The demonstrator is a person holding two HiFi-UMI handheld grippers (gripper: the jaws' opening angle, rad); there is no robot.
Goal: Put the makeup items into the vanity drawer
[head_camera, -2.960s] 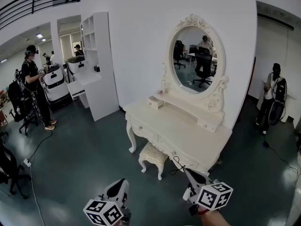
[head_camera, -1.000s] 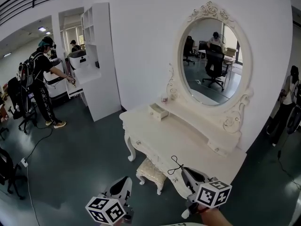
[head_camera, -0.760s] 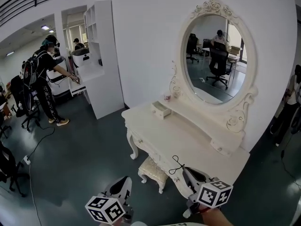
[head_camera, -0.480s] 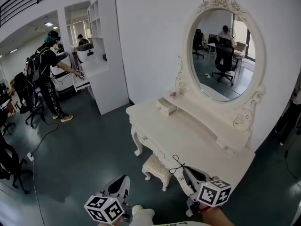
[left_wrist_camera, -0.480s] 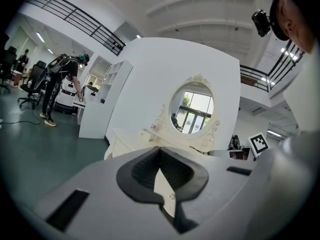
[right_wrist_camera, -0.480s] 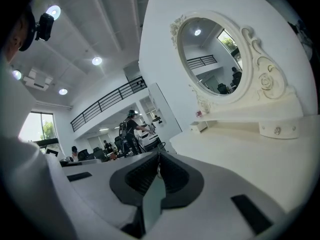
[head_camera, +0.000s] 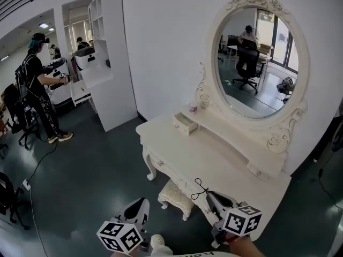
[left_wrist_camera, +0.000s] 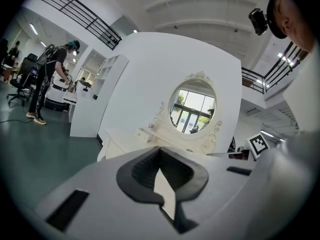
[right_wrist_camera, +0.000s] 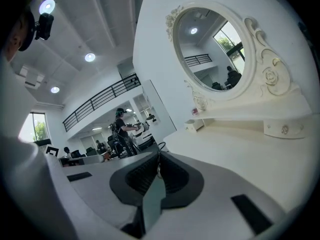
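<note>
Right claw (head_camera: 209, 195) pinching black cord (head_camera: 198, 189), left claw (head_camera: 141, 202) closed empty, vanity drawer (head_camera: 185, 123) well beyond

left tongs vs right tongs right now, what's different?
The right tongs are shut on a thin black looped cord; the left tongs are shut on nothing. In the head view the right tongs show against the vanity's front edge, and the left tongs show against the dark floor. Shared: both are closed and point toward the vanity.
</note>
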